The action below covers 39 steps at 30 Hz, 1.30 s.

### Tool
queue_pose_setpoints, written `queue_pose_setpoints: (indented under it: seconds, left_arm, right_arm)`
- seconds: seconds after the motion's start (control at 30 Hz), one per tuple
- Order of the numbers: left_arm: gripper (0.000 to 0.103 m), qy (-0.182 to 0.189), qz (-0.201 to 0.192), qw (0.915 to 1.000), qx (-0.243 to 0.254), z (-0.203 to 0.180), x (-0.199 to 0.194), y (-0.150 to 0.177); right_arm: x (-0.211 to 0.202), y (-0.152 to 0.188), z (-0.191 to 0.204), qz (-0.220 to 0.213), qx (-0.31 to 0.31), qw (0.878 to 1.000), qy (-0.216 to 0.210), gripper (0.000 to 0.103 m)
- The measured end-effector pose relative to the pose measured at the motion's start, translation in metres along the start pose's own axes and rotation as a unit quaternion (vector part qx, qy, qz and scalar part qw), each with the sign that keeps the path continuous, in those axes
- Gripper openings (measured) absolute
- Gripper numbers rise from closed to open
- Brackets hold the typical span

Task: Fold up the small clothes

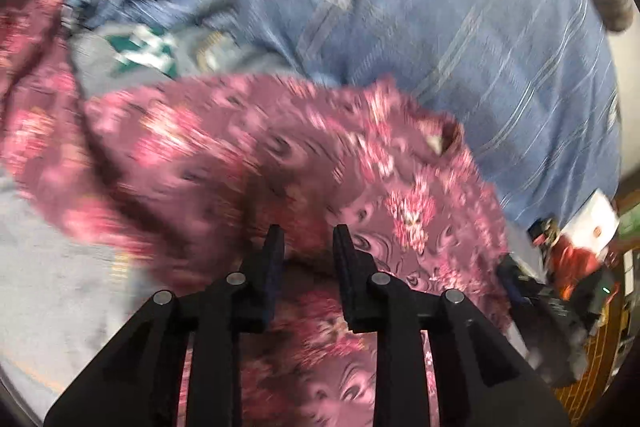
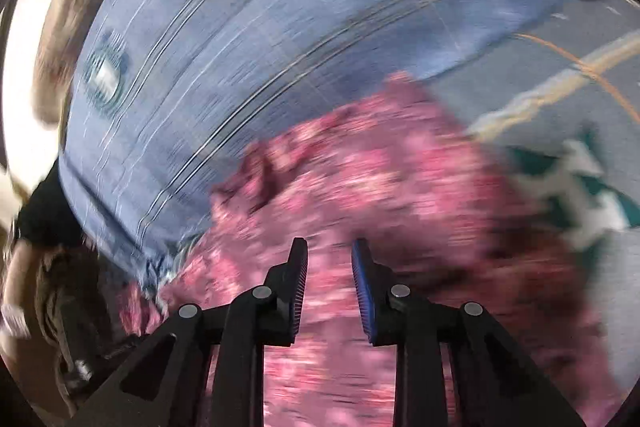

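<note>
A maroon garment with a pink floral print [image 1: 280, 155] lies rumpled on a blue striped bedsheet [image 1: 440, 27]. My left gripper [image 1: 308, 235] hovers over the garment's near part. Its jaws stand a little apart, and I see only the cloth below through the gap. In the right wrist view the same garment [image 2: 380, 179] is blurred by motion and fills the lower middle. My right gripper [image 2: 330, 247] is above it, with a narrow gap between its fingers and nothing pinched there.
A grey cloth with a green and white print [image 1: 140, 55] [image 2: 576, 195] lies beside the garment. The blue sheet [image 2: 260, 47] spreads beyond it. At the bed's right edge are a dark, blurred device with red parts [image 1: 560, 279] and a white box [image 1: 596, 223].
</note>
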<state>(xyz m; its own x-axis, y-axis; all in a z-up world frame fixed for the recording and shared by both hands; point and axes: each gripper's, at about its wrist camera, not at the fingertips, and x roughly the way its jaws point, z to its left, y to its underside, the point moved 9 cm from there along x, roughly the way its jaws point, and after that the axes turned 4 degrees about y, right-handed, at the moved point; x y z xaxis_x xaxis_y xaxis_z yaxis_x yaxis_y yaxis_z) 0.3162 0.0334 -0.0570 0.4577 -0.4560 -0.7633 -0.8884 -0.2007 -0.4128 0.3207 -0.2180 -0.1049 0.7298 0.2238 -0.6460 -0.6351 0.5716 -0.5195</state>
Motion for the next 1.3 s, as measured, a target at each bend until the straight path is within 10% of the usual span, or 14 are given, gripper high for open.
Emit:
queue_pose_setpoints:
  seconds: [0.3, 0.5, 0.73, 0.87, 1.03, 1.3]
  left_arm:
    - [0.035, -0.096, -0.040, 0.9939, -0.036, 0.126, -0.082, -0.054]
    - [0.053, -0.136, 0.012, 0.9904, -0.022, 0.146, -0.058, -0.077]
    - [0.056, -0.275, 0.081, 0.9579, -0.014, 0.163, 0.011, -0.081]
    - [0.005, -0.250, 0.078, 0.9640, -0.046, 0.170, 0.003, -0.064]
    - [0.005, -0.270, 0.008, 0.9629, 0.005, 0.166, -0.067, -0.035]
    - [0.004, -0.253, 0.051, 0.9654, -0.038, 0.205, -0.107, 0.057]
  right_arm:
    - [0.099, 0.086, 0.127, 0.123, -0.099, 0.984, -0.088, 0.029]
    - [0.098, 0.102, 0.137, 0.068, -0.164, 0.982, -0.067, 0.031]
    - [0.100, 0.097, 0.134, 0.066, -0.150, 0.983, -0.083, 0.031]
    - [0.097, 0.095, 0.131, 0.065, -0.148, 0.983, -0.088, 0.031]
    - [0.097, 0.095, 0.132, 0.065, -0.145, 0.983, -0.090, 0.031]
    - [0.097, 0.095, 0.132, 0.065, -0.141, 0.984, -0.092, 0.031]
